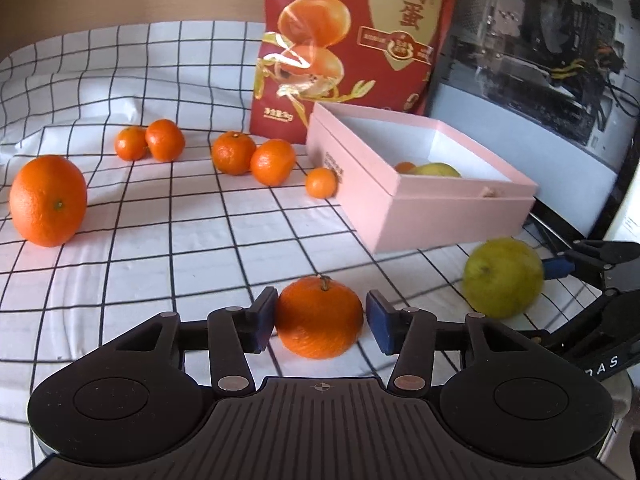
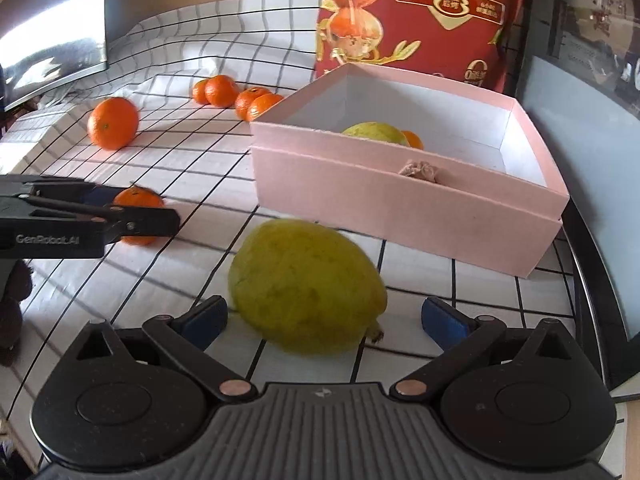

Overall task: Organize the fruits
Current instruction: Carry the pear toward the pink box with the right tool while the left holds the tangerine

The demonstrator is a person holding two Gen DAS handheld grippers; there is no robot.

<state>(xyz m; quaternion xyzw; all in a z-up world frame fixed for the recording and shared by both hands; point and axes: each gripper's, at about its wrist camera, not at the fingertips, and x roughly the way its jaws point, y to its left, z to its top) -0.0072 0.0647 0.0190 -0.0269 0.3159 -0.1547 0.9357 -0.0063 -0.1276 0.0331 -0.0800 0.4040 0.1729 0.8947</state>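
Fruits scattered on checked cloth (image 1: 160, 240), loose, some already in pink box (image 1: 420, 216)

Left to right: large orange (image 1: 48, 200) far left, likely heaviest, firm; five small mandarins (image 1: 234, 152) in back row, light, soft-skinned, prone to roll; stemmed mandarin (image 1: 319, 317) between left gripper (image 1: 319, 322) pads, left pad touching, right pad just off, not clamped; yellow-green citrus (image 2: 306, 286) between right gripper (image 2: 324, 320) fingers, spread wide, clear both sides

Best grip across widest middle, gently, rind waxy

In box: one yellow-green fruit, one orange piece, rest hidden
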